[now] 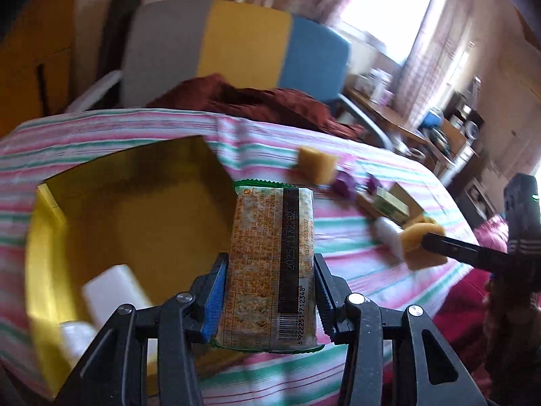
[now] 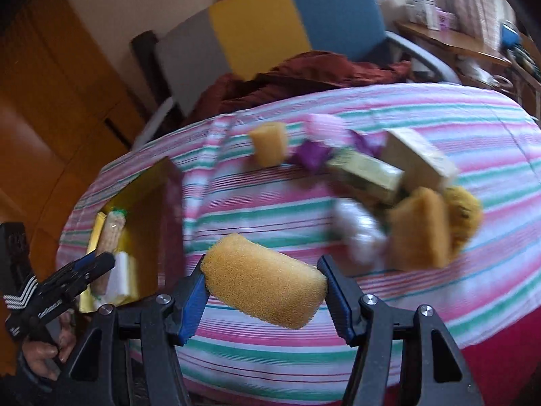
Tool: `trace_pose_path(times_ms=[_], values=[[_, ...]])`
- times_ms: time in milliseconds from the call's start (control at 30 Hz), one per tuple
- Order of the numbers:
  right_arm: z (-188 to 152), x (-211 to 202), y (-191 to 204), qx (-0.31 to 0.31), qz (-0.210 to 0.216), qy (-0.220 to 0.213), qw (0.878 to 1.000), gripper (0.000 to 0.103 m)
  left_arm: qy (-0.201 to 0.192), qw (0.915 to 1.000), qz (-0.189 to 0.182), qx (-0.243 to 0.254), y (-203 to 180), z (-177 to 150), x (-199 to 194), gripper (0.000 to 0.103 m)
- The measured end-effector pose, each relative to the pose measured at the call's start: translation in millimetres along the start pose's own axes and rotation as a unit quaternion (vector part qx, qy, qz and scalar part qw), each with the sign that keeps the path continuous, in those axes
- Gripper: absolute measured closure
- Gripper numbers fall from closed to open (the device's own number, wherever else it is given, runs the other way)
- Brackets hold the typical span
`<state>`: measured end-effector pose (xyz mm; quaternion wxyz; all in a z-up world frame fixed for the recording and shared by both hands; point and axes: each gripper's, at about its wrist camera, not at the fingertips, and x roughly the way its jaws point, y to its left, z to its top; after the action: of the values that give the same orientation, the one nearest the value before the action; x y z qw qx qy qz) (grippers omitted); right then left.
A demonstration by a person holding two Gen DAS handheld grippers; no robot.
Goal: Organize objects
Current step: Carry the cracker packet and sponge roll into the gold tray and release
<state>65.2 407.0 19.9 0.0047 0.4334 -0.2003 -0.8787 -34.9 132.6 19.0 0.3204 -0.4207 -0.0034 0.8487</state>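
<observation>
STEP: carrying to box | left tongs (image 1: 270, 291) clamped on wrapped snack bar (image 1: 270, 253), over yellow box (image 1: 135, 209) rim | right tongs (image 2: 263, 291) gripping sponge (image 2: 263, 289) above striped bedspread (image 2: 372, 338) | NEXT: likely lower bar inside box, release, then bring sponge across.

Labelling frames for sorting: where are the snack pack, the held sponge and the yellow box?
snack pack (image 1: 270, 264), left wrist view, wrapper's middle.
held sponge (image 2: 263, 287), right wrist view, top face.
yellow box (image 1: 44, 270), left wrist view, left wall.
</observation>
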Motion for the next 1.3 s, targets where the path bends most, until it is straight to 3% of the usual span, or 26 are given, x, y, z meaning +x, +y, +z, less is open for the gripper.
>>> trace_pose_path(times_ms=[233,467,633,667,800,967,1300], values=[[-3,34,106,-0.096,0.075,0.024,0.992,0.040,-0.017,0.9976,0.052,-0.042,74,6,-16,0.055],[-21,77,167,-0.168,0.081,0.060,0.981,0.037,-0.023,0.9941,0.092,-0.051,114,19,-11,0.055],[-40,116,182,-0.195,0.042,0.107,0.974,0.027,-0.027,0.9899,0.123,-0.065,144,31,-3,0.052],[-46,120,185,-0.201,0.043,0.118,0.971,0.022,-0.026,0.9891,0.127,-0.069,149,31,-2,0.050],[-62,121,189,-0.218,0.066,0.136,0.964,0.019,-0.030,0.9853,0.146,-0.084,158,22,-4,0.043],[-64,107,192,-0.216,0.091,0.119,0.965,0.018,-0.034,0.9837,0.148,-0.097,151,-2,-16,0.042],[-55,80,180,-0.163,0.076,0.066,0.982,0.018,-0.037,0.9856,0.136,-0.094,113,-41,-30,0.040]])
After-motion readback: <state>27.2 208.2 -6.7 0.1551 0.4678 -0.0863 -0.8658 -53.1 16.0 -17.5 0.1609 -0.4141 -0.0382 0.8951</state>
